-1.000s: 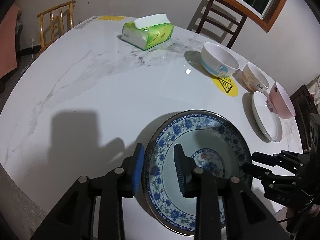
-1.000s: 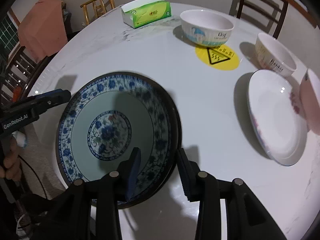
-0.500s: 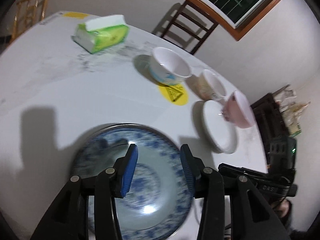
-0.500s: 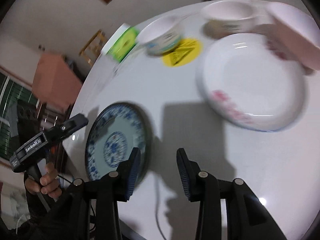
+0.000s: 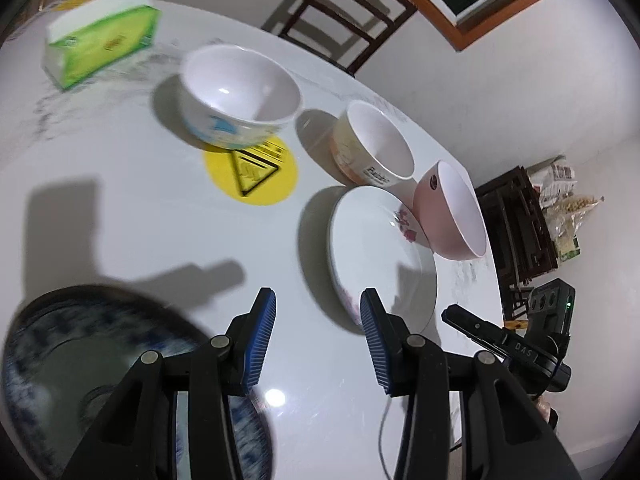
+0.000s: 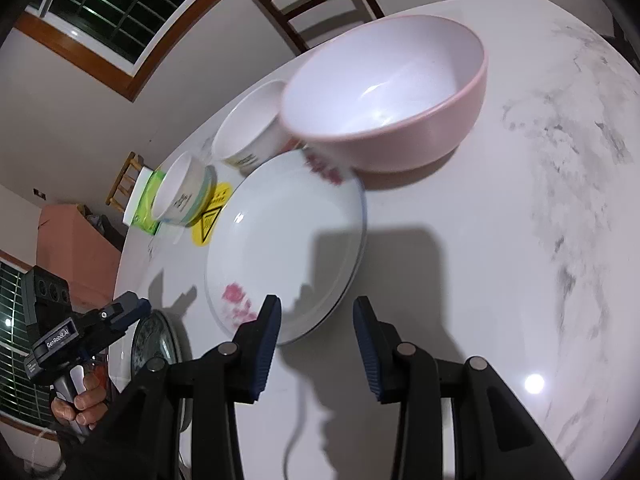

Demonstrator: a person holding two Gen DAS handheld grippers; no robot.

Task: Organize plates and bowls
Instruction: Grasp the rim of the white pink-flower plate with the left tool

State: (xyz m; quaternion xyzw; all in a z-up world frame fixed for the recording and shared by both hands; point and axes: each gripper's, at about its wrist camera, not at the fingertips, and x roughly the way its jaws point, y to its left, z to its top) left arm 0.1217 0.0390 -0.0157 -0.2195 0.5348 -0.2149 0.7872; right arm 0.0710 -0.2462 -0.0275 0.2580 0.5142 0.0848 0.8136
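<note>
place: home dining room | cues: marble table (image 5: 120, 216), wooden chair (image 5: 344, 12), tissue box (image 5: 100, 46)

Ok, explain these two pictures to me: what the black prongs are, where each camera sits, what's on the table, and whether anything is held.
No robot here: a person holds a two-finger tool in each hand, with a camera on each tool looking along its prongs. The left tool's picture shows the left gripper, open and empty. The right tool's picture shows the right gripper, also open and empty, above the near edge of the white plate.

On the marble table lie that plate, a pink bowl resting on its far rim, a cream bowl, a white bowl with blue print, a blue patterned plate, a tissue box and a yellow warning sticker.
</note>
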